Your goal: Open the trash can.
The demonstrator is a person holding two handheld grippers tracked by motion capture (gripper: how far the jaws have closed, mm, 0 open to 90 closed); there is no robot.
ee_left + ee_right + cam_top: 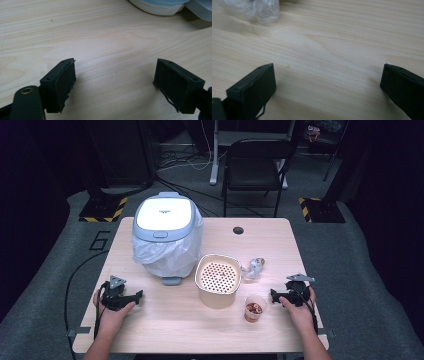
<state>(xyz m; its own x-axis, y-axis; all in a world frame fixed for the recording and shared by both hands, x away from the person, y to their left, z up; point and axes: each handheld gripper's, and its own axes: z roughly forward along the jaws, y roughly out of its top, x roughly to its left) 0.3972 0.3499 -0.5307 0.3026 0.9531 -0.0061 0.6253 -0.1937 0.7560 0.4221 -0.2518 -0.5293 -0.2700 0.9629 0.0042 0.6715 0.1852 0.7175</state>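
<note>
Resting both hands on the wooden table (165, 320), you are keeping the left gripper (131, 297) and the right gripper (278, 296) low, each with its jaws spread and nothing between them; in both gripper views you are looking along the jaws at bare wood.

Nearest your right gripper, the small clear cup (255, 308) of brown bits is standing upright just in front of it, toward the table's middle. Just beyond the cup, the tan container with a perforated insert (218, 279) is sitting near the centre, and a crumpled clear wrapper (252, 268) is lying beside it. The white lidded bin with a plastic liner (166, 236) is standing at the far left, well apart from your left gripper.

The cup looks light and top-heavy, so in my judgement you are risking a spill if a jaw strikes its side before both pads are flanking it, or if your wrist sweeps sideways. Squeezing hard could buckle the thin wall. The wrapper may slide away or catch on a jaw rather than lift.

For room, you are working with open wood in front of your left gripper and along the near edge between your hands. On the right, the table's edge is lying near your hand, so keep any swing inward. The gap between cup and container is narrow; approaching from the near side looks safest.
</note>
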